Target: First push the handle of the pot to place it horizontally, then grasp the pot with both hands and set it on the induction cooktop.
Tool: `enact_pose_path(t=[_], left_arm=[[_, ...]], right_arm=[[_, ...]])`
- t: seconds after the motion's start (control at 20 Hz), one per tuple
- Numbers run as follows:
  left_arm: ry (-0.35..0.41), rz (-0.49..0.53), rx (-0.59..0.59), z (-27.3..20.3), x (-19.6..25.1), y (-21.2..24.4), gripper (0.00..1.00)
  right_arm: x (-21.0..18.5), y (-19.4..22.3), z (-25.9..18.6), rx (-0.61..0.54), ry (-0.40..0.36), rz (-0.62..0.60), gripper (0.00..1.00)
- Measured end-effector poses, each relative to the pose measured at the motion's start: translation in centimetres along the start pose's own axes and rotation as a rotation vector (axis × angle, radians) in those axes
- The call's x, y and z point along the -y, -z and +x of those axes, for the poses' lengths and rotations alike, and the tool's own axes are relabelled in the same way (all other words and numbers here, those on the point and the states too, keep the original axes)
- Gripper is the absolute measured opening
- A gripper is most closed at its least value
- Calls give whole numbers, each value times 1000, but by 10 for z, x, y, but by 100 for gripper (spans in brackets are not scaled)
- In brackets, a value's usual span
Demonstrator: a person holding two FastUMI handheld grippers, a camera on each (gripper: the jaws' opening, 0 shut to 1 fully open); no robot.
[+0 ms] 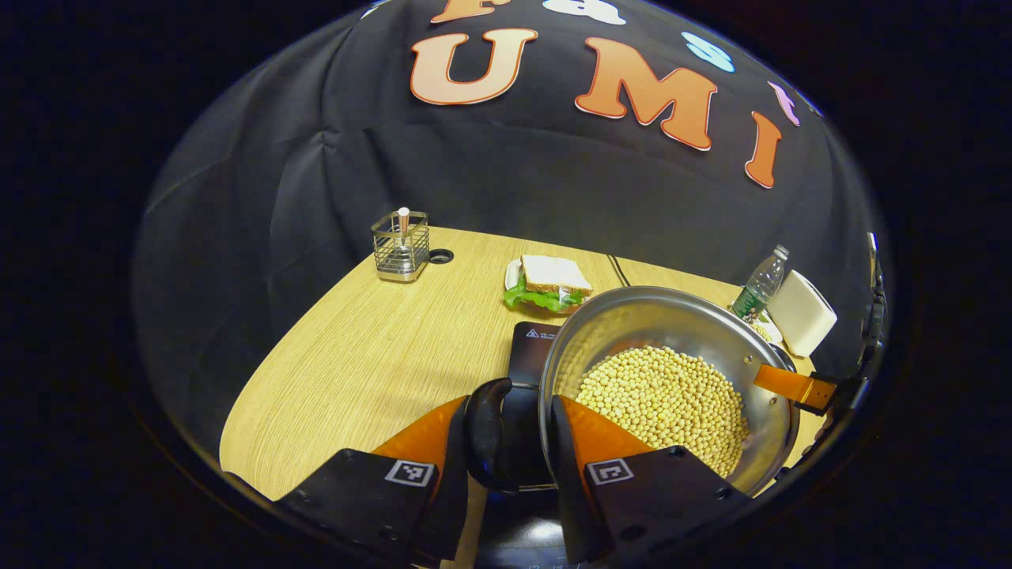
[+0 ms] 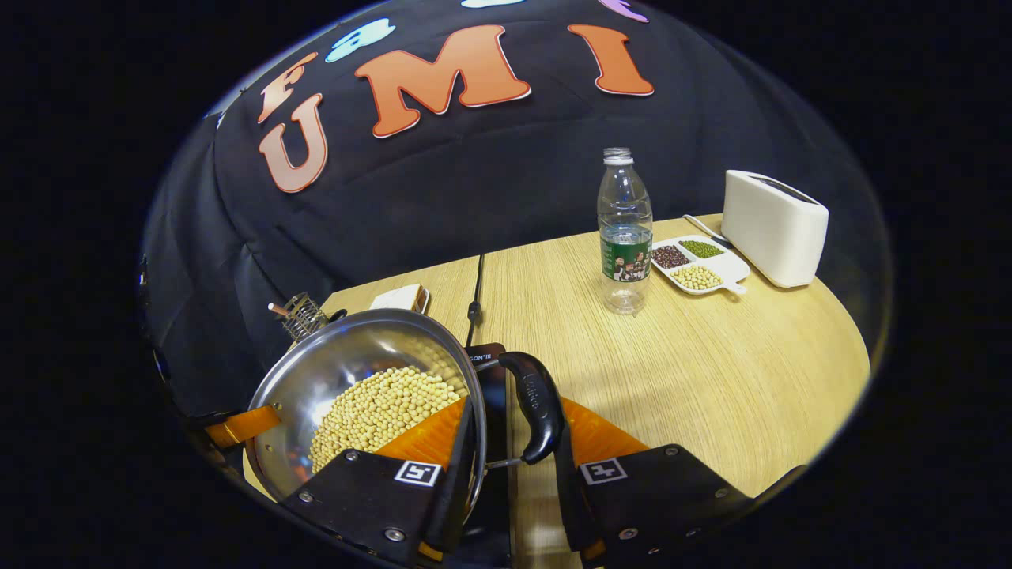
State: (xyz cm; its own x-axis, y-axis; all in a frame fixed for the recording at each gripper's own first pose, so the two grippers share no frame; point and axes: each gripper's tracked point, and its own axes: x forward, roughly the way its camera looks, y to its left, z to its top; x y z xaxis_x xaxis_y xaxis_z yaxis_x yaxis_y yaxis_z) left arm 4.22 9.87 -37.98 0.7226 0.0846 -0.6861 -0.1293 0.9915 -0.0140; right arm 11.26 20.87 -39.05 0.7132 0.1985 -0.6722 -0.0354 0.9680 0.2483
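One pot (image 1: 672, 371) of beans, held from both sides by two grippers above the black cooktop (image 1: 528, 348).
The left gripper (image 1: 518, 438) clamps one black handle (image 1: 484, 431) and the rim; the right gripper (image 2: 514, 435) clamps the other handle (image 2: 534, 403). On the table (image 2: 711, 371): one bottle (image 2: 624, 229), one toaster (image 2: 773, 227), one three-part dish (image 2: 700, 265) of beans, one sandwich (image 1: 549, 283), one wire basket (image 1: 401, 245).
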Motion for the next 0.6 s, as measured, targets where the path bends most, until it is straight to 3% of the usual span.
enact_pose_path(t=[0.05,0.25,0.35,0.4,0.45,0.5,0.6], left_arm=[[-1,1,-4,0,0,1,53],[-6,-3,-16,-3,-1,4,58],[-17,-15,-19,-6,-2,5,66],[-21,-32,-12,-8,-1,3,62],[-28,-33,20,-13,-1,-5,68],[-34,-28,63,-21,-2,-17,65],[-37,6,180,-42,2,-49,72]], right_arm=[[0,-1,2,6,-3,2,50],[-2,-1,-5,14,-5,-6,59],[-5,-7,-12,36,-23,1,69],[-6,-13,-17,53,-33,-1,72],[-6,-20,-24,80,-39,-11,81],[-5,-30,-33,115,-43,-24,88],[0,-48,-52,170,-46,-42,94]])
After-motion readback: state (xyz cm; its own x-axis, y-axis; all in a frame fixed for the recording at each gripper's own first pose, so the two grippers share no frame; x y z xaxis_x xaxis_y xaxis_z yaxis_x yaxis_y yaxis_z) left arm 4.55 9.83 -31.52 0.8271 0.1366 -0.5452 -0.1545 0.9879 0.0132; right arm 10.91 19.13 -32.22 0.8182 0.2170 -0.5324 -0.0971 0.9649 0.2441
